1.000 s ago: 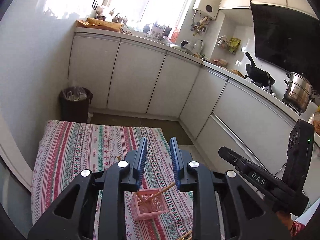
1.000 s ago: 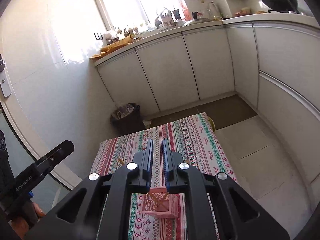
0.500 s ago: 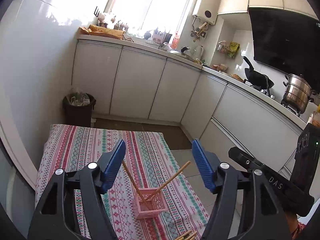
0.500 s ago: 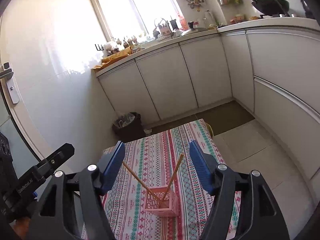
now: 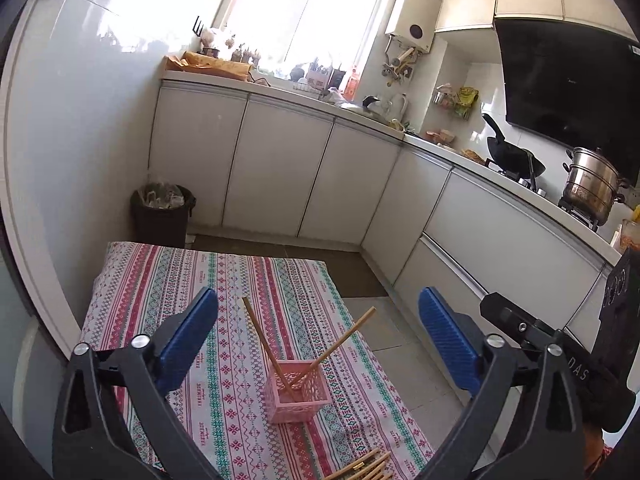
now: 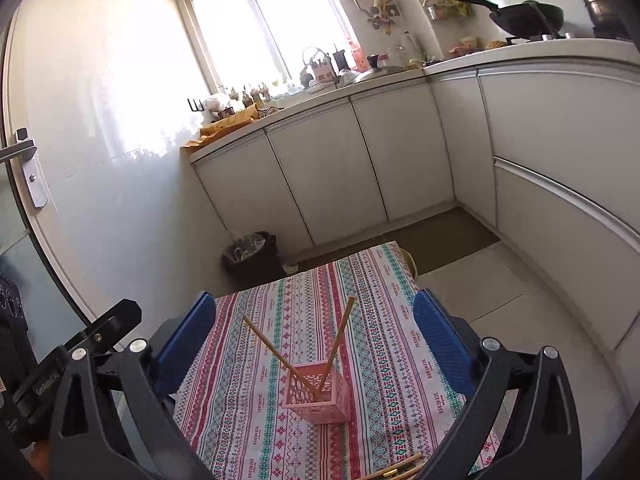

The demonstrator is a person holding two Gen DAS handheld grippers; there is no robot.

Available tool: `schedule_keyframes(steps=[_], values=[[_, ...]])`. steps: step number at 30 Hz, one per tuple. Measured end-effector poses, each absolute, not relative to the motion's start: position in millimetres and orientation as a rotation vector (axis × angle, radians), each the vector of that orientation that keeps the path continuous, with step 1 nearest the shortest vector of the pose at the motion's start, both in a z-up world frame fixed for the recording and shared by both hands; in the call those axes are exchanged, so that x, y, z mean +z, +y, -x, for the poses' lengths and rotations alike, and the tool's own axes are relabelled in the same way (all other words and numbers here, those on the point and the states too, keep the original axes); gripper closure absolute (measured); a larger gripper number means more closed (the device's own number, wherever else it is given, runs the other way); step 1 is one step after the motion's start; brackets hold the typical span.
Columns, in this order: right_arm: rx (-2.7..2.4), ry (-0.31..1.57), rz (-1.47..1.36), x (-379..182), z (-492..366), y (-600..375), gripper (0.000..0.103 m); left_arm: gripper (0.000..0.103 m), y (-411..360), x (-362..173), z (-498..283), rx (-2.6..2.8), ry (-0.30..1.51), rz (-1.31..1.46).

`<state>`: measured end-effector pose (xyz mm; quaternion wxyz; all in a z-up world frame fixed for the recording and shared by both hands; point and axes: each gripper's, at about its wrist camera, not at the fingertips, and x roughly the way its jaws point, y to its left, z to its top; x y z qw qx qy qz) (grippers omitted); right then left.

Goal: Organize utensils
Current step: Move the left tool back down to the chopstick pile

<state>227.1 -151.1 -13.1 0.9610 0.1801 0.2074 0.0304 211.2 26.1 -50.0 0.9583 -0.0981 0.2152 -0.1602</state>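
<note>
A pink lattice basket [image 5: 298, 394] stands on the striped tablecloth [image 5: 168, 280] and holds two wooden chopsticks [image 5: 264, 344] that lean apart. It also shows in the right wrist view [image 6: 318, 398] with the chopsticks [image 6: 338, 340]. Several more chopsticks [image 5: 366, 468] lie on the cloth at the near edge, also in the right wrist view [image 6: 400, 469]. My left gripper [image 5: 318, 322] is open and empty, held above and behind the basket. My right gripper [image 6: 314, 326] is open and empty, likewise above and behind the basket.
The table is small and its right edge drops to a tiled floor [image 5: 380, 320]. White cabinets [image 5: 280, 168] run along the back and right. A dark bin [image 5: 162, 216] stands by the wall beyond the table. A door with a handle [image 6: 24, 168] is at left.
Both grippers went from nearly shut to wide open over the last second. Both views have tilted up and back a little, so the basket and its two chopsticks show fully.
</note>
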Motion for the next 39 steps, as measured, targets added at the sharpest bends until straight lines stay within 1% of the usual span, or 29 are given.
schedule_keyframes(steps=[9,16,19,22,25,28,30,34,36,38,39], values=[[0.035,0.461,-0.377,-28,-211,-164,0.007,0.007,16,-63,-199,-0.352,0.49,0.148],[0.005,0.515,-0.442,-55,-189,-192,0.007,0.007,-3,-98,-197,-0.393,0.616,0.046],[-0.023,0.55,-0.493,-78,-170,-209,0.007,0.007,-20,-124,-197,-0.455,0.713,-0.054],[-0.051,0.607,-0.535,-111,-148,-229,0.007,0.007,-48,-162,-196,-0.577,0.845,-0.215],[-0.066,0.711,-0.636,-152,-133,-253,0.007,0.007,-86,-207,-187,-0.697,0.967,-0.437],[-0.072,0.819,-0.768,-194,-123,-276,0.007,0.008,-117,-249,-181,-0.761,1.062,-0.597],[-0.073,0.863,-0.855,-216,-117,-288,0.007,0.014,-133,-273,-174,-0.831,1.123,-0.691],[-0.072,0.861,-0.959,-230,-113,-308,0.007,0.034,-160,-305,-154,-0.98,1.151,-0.907],[-0.063,0.858,-0.982,-233,-112,-313,0.007,0.039,-169,-312,-154,-1.013,1.171,-0.946],[-0.038,0.871,-1.021,-239,-112,-316,0.007,0.051,-178,-318,-157,-1.034,1.192,-0.966],[-0.023,0.879,-1.037,-241,-114,-317,0.007,0.053,-182,-320,-159,-1.048,1.2,-0.971]])
